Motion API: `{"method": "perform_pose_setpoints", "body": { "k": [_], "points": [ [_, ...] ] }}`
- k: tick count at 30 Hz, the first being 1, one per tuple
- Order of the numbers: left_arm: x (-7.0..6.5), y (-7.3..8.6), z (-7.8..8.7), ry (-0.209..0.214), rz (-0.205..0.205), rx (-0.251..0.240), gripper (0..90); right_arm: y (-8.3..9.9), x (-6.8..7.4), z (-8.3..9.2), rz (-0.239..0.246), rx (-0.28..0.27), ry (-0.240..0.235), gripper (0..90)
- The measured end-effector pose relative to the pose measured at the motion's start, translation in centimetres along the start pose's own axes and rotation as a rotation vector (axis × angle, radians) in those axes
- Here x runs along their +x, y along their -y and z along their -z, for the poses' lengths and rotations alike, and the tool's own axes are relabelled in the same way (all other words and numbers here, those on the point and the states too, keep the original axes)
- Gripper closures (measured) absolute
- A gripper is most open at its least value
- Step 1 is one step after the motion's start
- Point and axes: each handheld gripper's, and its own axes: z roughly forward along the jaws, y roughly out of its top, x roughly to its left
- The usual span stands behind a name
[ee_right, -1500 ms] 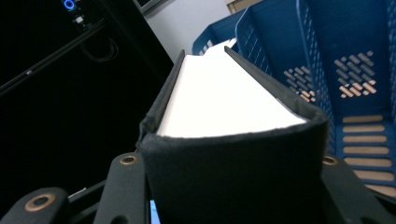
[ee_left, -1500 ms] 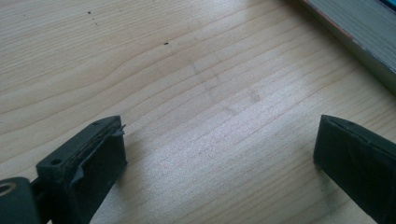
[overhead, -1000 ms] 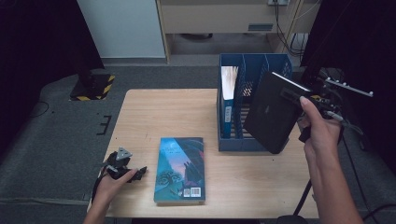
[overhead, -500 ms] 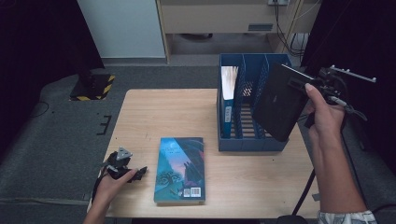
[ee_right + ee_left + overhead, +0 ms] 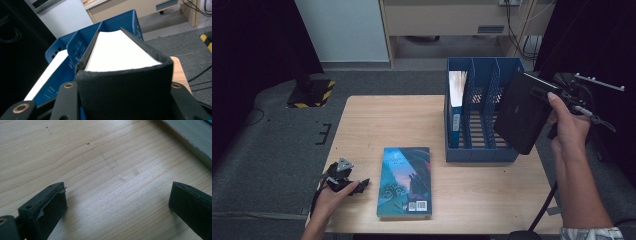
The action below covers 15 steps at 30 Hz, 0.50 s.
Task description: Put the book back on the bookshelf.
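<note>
High view: black book (image 5: 523,113) nearer rack (image 5: 484,85)

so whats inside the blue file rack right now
The blue file rack holds one blue-spined book upright in its leftmost slot; the middle slot looks empty. The black book in the right gripper covers part of the rightmost slot.

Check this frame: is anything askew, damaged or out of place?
Nothing looks damaged or spilled. The black book hangs tilted over the blue file rack, clamped in the right gripper. Another book lies flat on the table.
</note>
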Motion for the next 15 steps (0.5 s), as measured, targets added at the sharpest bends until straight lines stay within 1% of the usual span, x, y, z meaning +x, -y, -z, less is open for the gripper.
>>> {"method": "perform_pose_setpoints", "body": {
  "k": [8,12,15],
  "points": [
    [0.0,0.0,0.0,0.004,0.000,-0.002,0.7,0.0,-1.3,-1.0,0.007,0.002,0.031,51.9],
    [0.0,0.0,-0.1,0.002,-0.001,-0.003,0.5,0.2,-1.5,-1.6,0.007,0.005,0.057,51.9],
    [0.0,0.0,-0.1,0.003,0.000,-0.004,0.5,0.3,-1.7,-1.9,0.005,0.002,0.057,52.0]
  ]
}}
